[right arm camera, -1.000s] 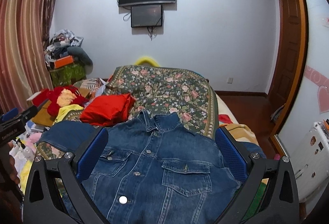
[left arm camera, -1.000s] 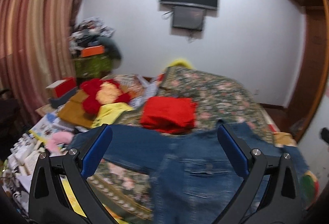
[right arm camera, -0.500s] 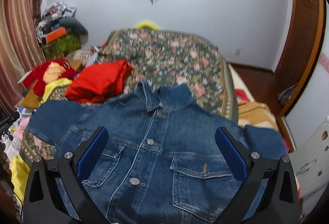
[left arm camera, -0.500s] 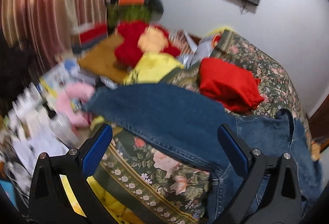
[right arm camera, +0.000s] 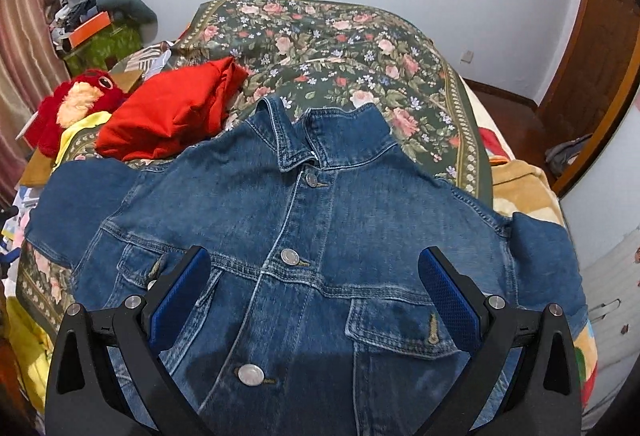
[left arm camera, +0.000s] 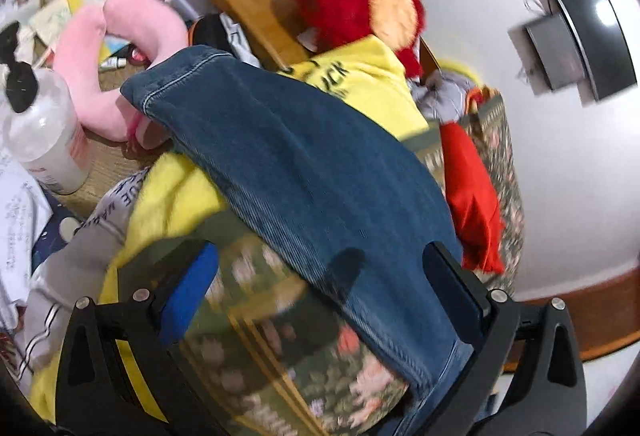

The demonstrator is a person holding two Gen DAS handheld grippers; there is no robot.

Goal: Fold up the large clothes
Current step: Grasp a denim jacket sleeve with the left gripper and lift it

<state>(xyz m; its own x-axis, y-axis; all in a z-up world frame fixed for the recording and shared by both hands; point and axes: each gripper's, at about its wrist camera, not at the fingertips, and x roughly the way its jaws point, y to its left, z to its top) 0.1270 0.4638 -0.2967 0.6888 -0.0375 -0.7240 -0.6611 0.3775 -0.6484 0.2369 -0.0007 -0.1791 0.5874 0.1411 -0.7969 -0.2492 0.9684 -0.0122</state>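
Observation:
A blue denim jacket (right arm camera: 312,236) lies front-up on the floral bedspread (right arm camera: 340,48), buttoned, collar toward the far wall, both sleeves spread out sideways. My right gripper (right arm camera: 314,272) is open and empty, hovering just above the jacket's chest between its two pockets. In the left wrist view the jacket's left sleeve (left arm camera: 296,172) runs off the bed edge, its cuff resting on clutter. My left gripper (left arm camera: 320,276) is open and empty, close above the sleeve's upper part.
A folded red garment (right arm camera: 172,108) lies on the bed beside the jacket's collar. Left of the bed are a red plush toy (left arm camera: 352,4), a yellow shirt (left arm camera: 360,80), a pink neck pillow (left arm camera: 108,52), a white bottle (left arm camera: 44,132) and books. A wooden door stands at right.
My left gripper has swung left and down toward the jacket's left sleeve. My right gripper has tilted down and moved closer over the jacket's chest. Both stayed open.

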